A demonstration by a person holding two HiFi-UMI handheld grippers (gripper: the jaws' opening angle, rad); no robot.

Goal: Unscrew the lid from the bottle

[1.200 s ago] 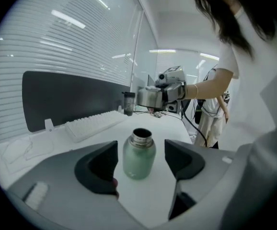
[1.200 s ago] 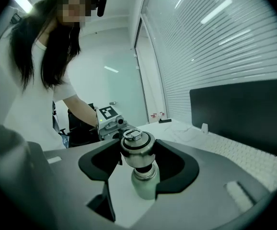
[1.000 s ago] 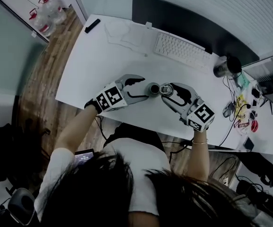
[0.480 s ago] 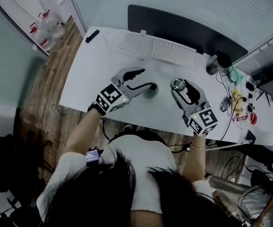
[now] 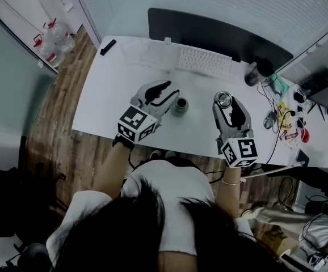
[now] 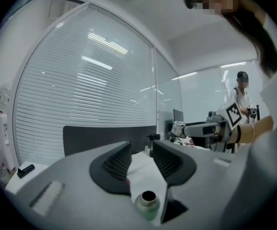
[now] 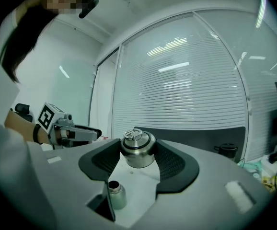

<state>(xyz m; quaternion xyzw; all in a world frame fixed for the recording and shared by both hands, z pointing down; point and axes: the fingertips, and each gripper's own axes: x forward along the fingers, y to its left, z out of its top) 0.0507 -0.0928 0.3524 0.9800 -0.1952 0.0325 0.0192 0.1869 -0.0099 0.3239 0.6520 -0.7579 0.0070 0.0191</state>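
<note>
We see the bottle (image 5: 180, 104) standing upright on the white desk (image 5: 113, 95) with its mouth open and the lid off. It sits between our two grippers, just beside the left one.

Our left gripper (image 5: 171, 93) is held above the desk, pointing level. Its jaws have just been closing and now stand partly apart with nothing between the ribbed pads. In the left gripper view the bottle shows low down, beneath the jaws and clear of them.

Our right gripper (image 7: 138, 158) holds the steel lid (image 7: 137, 147), one pad pressed on each side. The lid sits upright with its ring handle on top, lifted clear of the desk and apart from the bottle.

At the far edge of the desk lie a white keyboard (image 5: 205, 61) and a dark monitor (image 5: 209, 30). A black remote (image 5: 108, 47) lies near the far left corner.
</note>
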